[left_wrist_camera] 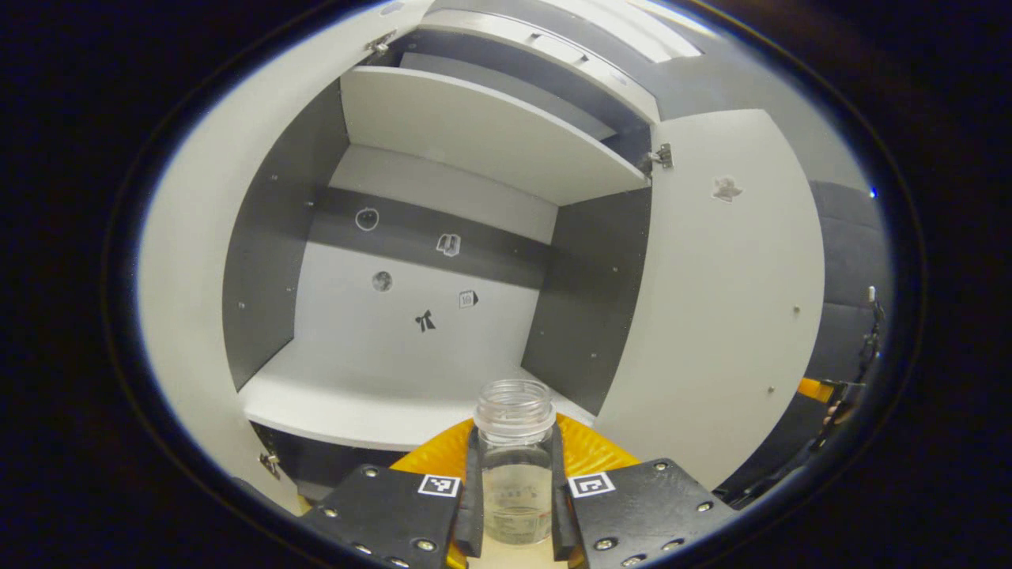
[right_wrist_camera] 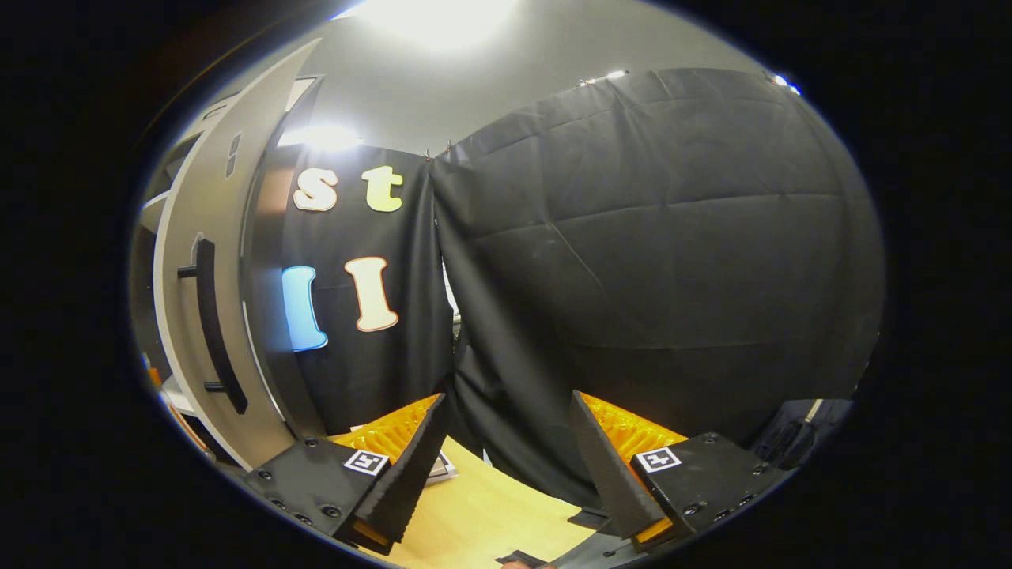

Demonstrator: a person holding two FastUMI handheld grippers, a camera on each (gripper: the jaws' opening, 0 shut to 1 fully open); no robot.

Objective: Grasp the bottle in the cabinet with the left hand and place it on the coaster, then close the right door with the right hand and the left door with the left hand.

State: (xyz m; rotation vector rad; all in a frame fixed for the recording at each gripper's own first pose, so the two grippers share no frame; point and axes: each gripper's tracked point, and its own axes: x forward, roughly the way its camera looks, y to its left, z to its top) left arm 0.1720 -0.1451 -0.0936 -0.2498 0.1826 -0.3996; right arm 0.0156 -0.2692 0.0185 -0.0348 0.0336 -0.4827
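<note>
A clear glass bottle (left_wrist_camera: 515,466) with an open mouth and a little liquid stands upright between the fingers of my left gripper (left_wrist_camera: 516,490), which is shut on it. Behind it lies the open cabinet (left_wrist_camera: 411,316), its lower shelf (left_wrist_camera: 356,403) bare. The right door (left_wrist_camera: 719,300) swings open on the right of the left gripper view. In the right gripper view my right gripper (right_wrist_camera: 506,466) is open with nothing between its fingers, over a wooden tabletop (right_wrist_camera: 482,514). The right door (right_wrist_camera: 202,316) stands at the left there, edge-on, with its black handle (right_wrist_camera: 213,324) showing.
The cabinet's upper shelf (left_wrist_camera: 490,134) juts out above the bottle. Small stickers dot the back panel (left_wrist_camera: 419,284). The black cloth wall (right_wrist_camera: 648,276) hangs close ahead of my right gripper. A dark object (right_wrist_camera: 791,442) sits low at the right.
</note>
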